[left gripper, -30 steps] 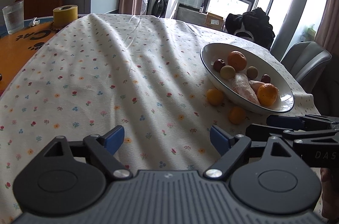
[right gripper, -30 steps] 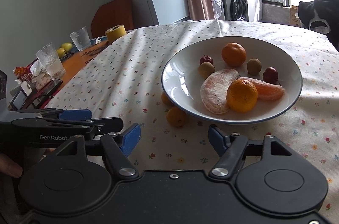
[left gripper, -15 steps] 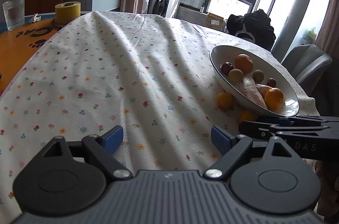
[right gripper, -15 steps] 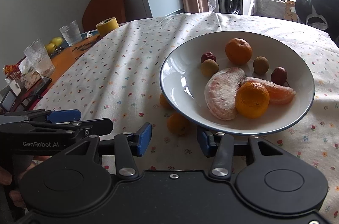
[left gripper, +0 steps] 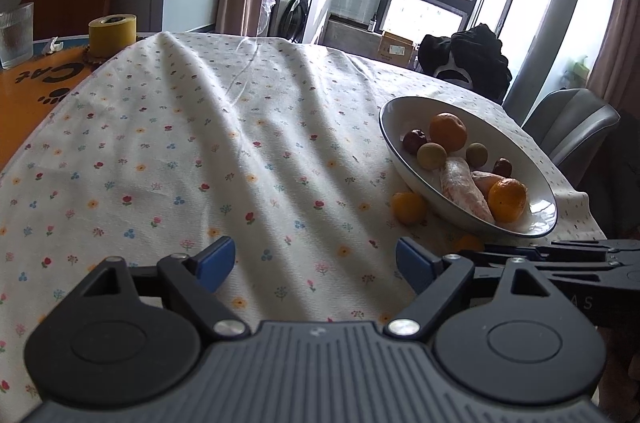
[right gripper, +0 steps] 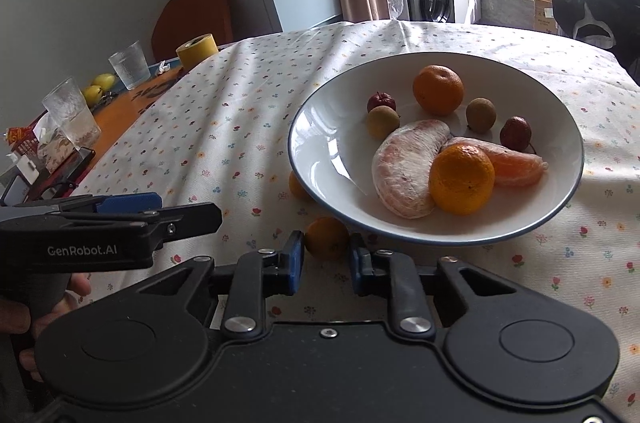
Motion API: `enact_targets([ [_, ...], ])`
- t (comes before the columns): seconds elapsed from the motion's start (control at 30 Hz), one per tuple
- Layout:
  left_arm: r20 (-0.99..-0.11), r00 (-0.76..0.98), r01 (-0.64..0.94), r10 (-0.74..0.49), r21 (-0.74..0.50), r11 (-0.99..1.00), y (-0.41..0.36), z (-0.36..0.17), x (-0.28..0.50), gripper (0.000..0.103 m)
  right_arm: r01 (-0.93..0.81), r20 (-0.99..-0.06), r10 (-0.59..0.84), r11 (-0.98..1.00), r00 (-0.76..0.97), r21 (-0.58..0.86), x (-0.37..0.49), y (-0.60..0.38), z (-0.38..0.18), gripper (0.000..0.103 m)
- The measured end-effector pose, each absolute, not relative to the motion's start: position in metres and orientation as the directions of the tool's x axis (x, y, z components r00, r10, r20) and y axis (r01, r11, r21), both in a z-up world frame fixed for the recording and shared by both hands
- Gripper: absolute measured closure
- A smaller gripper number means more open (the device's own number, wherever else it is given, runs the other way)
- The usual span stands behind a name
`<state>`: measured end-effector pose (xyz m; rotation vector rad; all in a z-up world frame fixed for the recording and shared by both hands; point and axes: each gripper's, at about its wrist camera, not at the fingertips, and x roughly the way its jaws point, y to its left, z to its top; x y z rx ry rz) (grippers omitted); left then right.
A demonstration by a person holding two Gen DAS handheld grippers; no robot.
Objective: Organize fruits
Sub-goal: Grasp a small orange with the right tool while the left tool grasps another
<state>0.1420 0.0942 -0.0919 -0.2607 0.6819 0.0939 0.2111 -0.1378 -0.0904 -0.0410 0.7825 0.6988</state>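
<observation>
While a white bowl (right gripper: pixel 436 231) of fruit sits on a flowered tablecloth (right gripper: pixel 240 111), the right gripper (right gripper: pixel 325 257) reaches low over the cloth with its blue pads on either side of a small orange fruit (right gripper: pixel 326 237) lying just in front of the bowl's near rim; the pads stand close to the fruit, but whether they press on it cannot be told. A second small orange fruit (left gripper: pixel 408 208) rests on the cloth against the bowl's left side. Inside the bowl lie two oranges (right gripper: pixel 461 179), two peeled citrus segments (right gripper: pixel 404 167), two dark red fruits and two pale brown ones. The left gripper (left gripper: pixel 316 263) hovers above bare tablecloth well left of the bowl, its jaws wide apart and holding nothing. Beyond the cloth's edge, a yellow tape roll (left gripper: pixel 112 33) and a drinking glass (left gripper: pixel 15 34) stand on the orange tabletop.
</observation>
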Motion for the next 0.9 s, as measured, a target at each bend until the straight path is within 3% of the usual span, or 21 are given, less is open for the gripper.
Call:
enact_targets([
  [0.17, -0.635, 0.772, -0.129, -0.02, -0.186, 0.974, 0.08, -0.092, 0.151, 0.023, -0.577, -0.653, 0.562, 0.785, 0.508, 0.226, 0.209, -0.154, -0.09, 0.081],
  [0.5, -0.641, 0.767, -0.078, -0.037, -0.15, 0.986, 0.055, -0.094, 0.174, 0.048, -0.532, -0.64, 0.55, 0.809, 0.536, 0.25, 0.212, -0.19, -0.09, 0.081],
  [0.9, -0.644, 0.765, -0.048, -0.019, -0.087, 0.995, 0.034, -0.099, 0.197, 0.063, -0.475, -0.626, 0.526, 0.838, 0.576, 0.268, 0.222, -0.227, -0.092, 0.081],
])
